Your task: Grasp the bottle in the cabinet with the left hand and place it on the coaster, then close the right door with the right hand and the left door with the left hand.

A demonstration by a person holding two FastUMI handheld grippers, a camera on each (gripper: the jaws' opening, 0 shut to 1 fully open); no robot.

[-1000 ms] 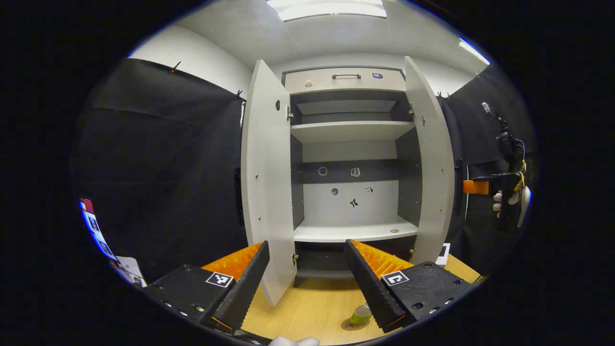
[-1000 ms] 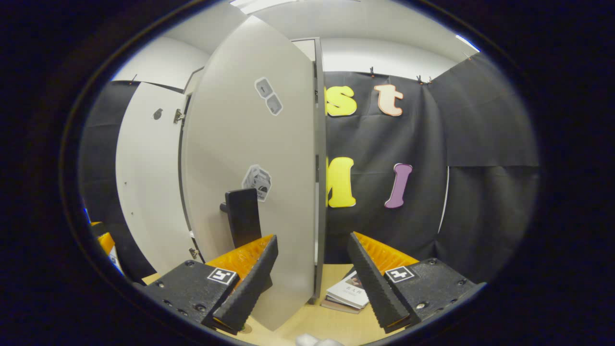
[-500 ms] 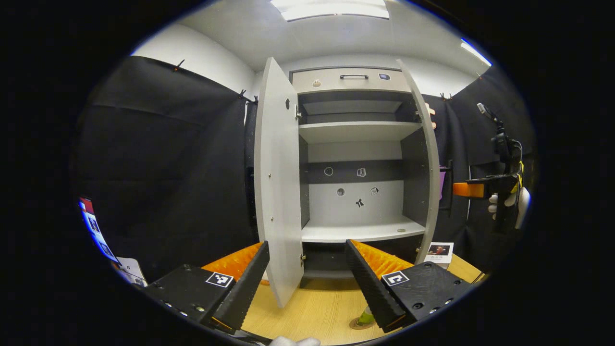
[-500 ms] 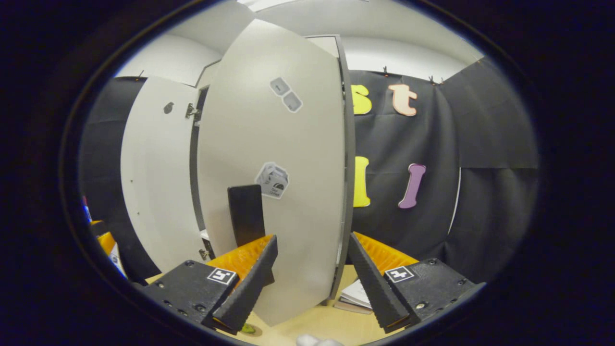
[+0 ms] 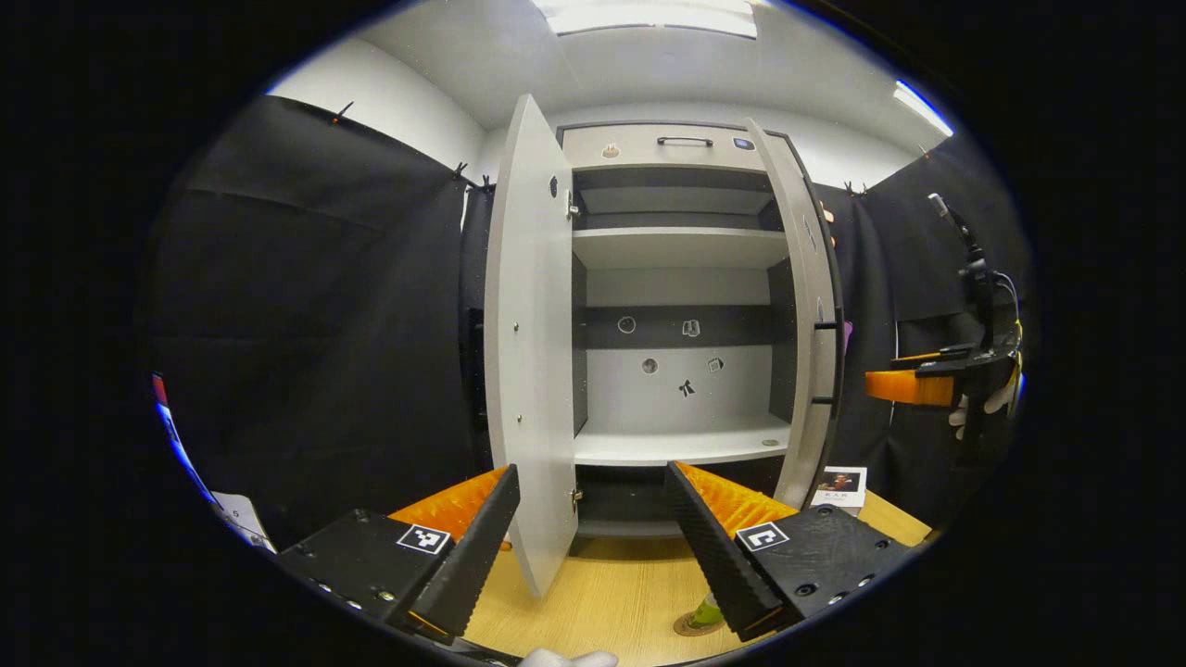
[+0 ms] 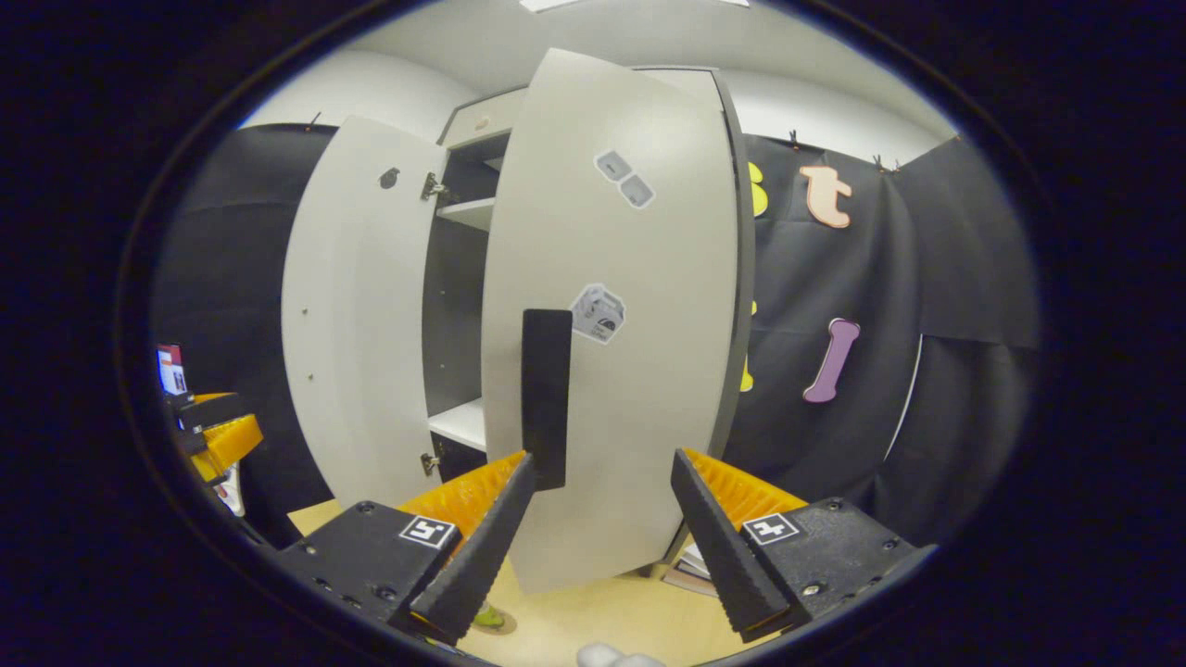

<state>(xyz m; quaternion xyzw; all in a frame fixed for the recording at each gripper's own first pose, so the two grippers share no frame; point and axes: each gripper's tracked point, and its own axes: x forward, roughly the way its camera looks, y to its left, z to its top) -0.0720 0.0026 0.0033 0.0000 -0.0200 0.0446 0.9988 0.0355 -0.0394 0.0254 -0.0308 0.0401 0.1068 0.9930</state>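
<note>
On the left of the left gripper view, the cabinet's left door stood wide open, edge-on between the fingers of the left hand-held gripper, whose jaws gaped and held nothing. Right of it lay the bare shelf, then the right door, partly swung in. Low on the wooden bench, the green bottle stood on the coaster, half hidden by a finger. In the right gripper view, the right hand-held gripper was spread wide and empty before the right door's dark handle.
</note>
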